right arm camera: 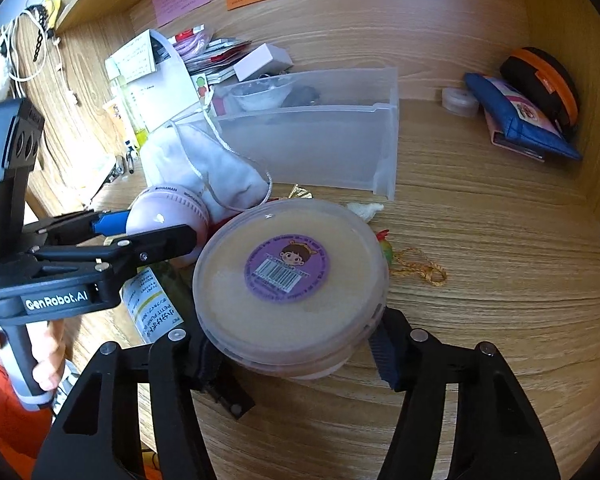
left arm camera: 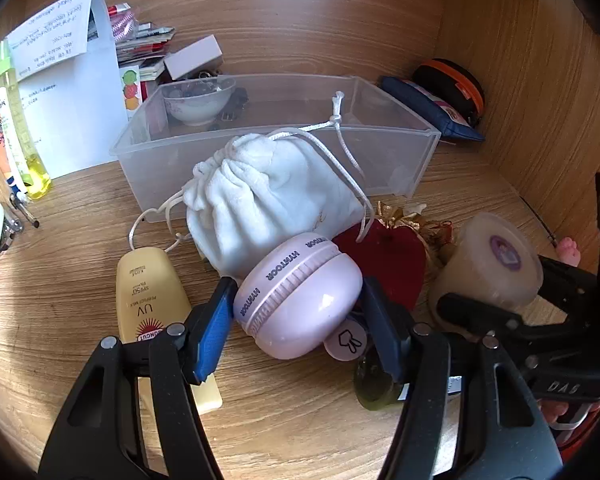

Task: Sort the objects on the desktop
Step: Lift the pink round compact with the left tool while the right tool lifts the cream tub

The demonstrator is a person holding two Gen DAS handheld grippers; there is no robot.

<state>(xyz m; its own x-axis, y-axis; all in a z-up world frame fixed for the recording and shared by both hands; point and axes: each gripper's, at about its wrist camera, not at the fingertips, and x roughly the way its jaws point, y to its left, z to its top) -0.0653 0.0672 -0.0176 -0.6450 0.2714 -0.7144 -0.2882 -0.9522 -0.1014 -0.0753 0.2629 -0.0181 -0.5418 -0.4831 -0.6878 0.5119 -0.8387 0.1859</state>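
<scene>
left tool point(left arm camera: 298, 316) clamped across pink round case point(left arm camera: 300, 300), on bench point(left arm camera: 80, 280) against white drawstring pouch point(left arm camera: 268, 196), likely for lift into clear bin point(left arm camera: 340, 140) behind | right tool point(right arm camera: 296, 354) straddles lidded tub point(right arm camera: 290, 280), pads point(right arm camera: 384, 354) at its sides, firm grip unclear | both objects low on bench

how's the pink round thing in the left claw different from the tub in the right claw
The pink round case is opaque and glossy, with HYNTOOR printed around its ribbed band; the round tub is translucent, cream inside, with a purple barcode sticker on its lid. The case is domed and tilted on its side, while the tub is flatter, wider and sits lid up. Shared: both are round, and each sits between the fingers of a claw, left claw and right claw.
</scene>
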